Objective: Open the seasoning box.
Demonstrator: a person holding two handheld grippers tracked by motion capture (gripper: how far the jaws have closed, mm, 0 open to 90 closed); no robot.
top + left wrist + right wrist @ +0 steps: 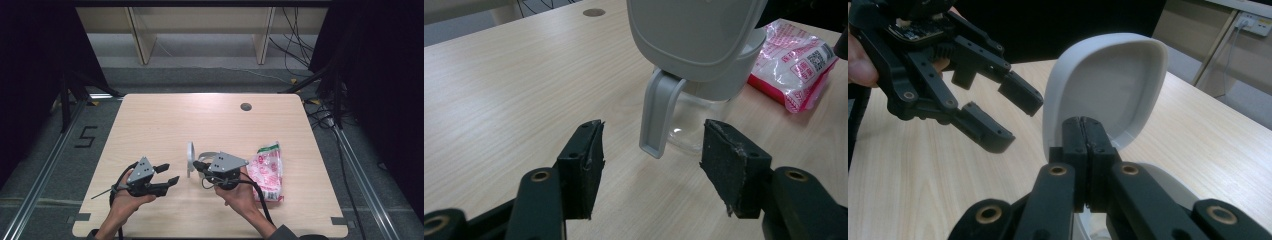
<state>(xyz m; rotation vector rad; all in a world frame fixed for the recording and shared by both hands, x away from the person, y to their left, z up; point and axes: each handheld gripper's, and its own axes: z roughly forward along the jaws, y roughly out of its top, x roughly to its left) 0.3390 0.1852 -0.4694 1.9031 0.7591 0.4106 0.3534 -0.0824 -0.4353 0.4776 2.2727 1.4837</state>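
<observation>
Clear jug [704, 107] with grey top and grey handle [658, 116] standing on table [165, 125], just left of pink-and-white packet [268, 170]. Lid [1108, 85] being held upright, open. Right gripper [1087, 142] jaws being pressed together at lid's base. Left gripper [651, 167] jaws being held wide, empty, before handle. Handle seen in left gripper view; lid's hollow underside in right gripper view.

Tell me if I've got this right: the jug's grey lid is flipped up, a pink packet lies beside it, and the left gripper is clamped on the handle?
Not quite. In the left gripper view the left gripper is open, its pads apart from the handle. The lid stands up and the pink packet lies beside the jug.
</observation>
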